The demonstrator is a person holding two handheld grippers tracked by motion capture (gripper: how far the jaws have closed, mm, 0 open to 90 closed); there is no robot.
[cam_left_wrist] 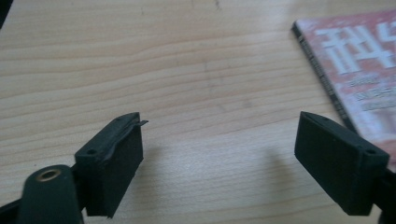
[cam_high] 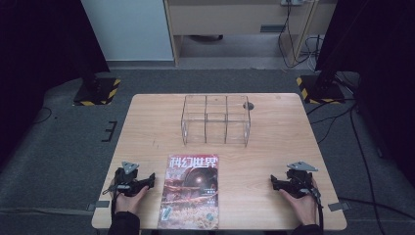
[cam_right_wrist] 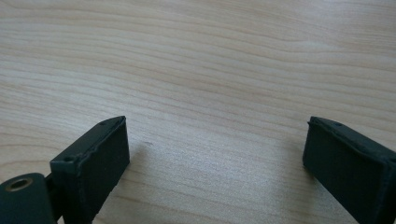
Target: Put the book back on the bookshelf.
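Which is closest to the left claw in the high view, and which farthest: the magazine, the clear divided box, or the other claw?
From the left claw, nearest first:
1. Magazine, lying flat just beside it, toward the table's middle.
2. Clear divided box, farther back, near the table's far edge.
3. Right claw, across the table near the opposite side edge.

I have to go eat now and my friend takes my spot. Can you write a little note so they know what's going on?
Left tool: open, holding nothing, resting on the table just left of the magazine.
Right tool: open, holding nothing, resting on the table well to the right of the magazine.
The magazine lies flat, cover up, at the near edge between both tools. The clear divided rack stands empty toward the far side.
Done: nothing shows as moved.
Left: the magazine is untouched; probably it goes into the rack.
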